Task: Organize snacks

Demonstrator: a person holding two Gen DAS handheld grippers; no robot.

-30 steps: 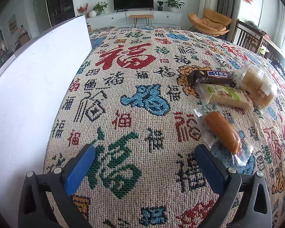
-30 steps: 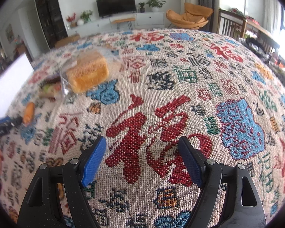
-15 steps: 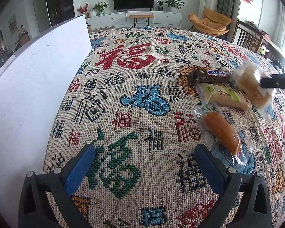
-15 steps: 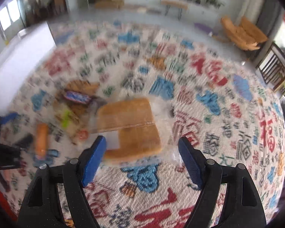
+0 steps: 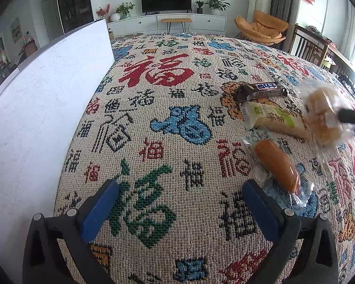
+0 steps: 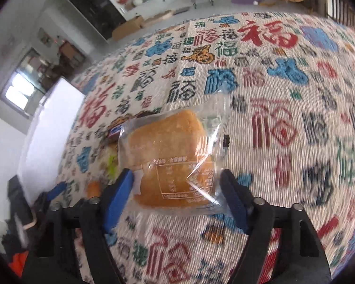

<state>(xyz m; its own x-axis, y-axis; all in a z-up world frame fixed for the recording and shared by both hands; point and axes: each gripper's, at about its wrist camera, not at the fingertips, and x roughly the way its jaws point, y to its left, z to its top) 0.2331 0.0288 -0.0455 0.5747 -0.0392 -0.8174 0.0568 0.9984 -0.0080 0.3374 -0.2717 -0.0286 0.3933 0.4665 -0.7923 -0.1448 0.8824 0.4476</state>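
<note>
A bread packet (image 6: 172, 156) in clear wrap lies between the blue pads of my right gripper (image 6: 177, 194), whose jaws are closing and pinch the wrapper's sides. The left wrist view shows the same bread packet (image 5: 324, 116) at the right edge with a black right gripper finger (image 5: 352, 118) against it. Beside it on the patterned cloth (image 5: 172, 123) lie a dark chocolate bar (image 5: 260, 91), a green-and-white packet (image 5: 277, 118) and a wrapped orange roll (image 5: 277, 165). My left gripper (image 5: 179, 203) hovers open over the cloth, left of the roll, with nothing between its pads.
A tall white panel (image 5: 47, 99) stands along the cloth's left side. Behind the table are a TV cabinet (image 5: 165, 21), an orange chair (image 5: 262, 29) and wooden chairs (image 5: 307, 47) at the right.
My right gripper swung from bare cloth over to the bread packet and its jaws narrowed around it. The bread now looks tilted and pinched. The left gripper stayed put.
</note>
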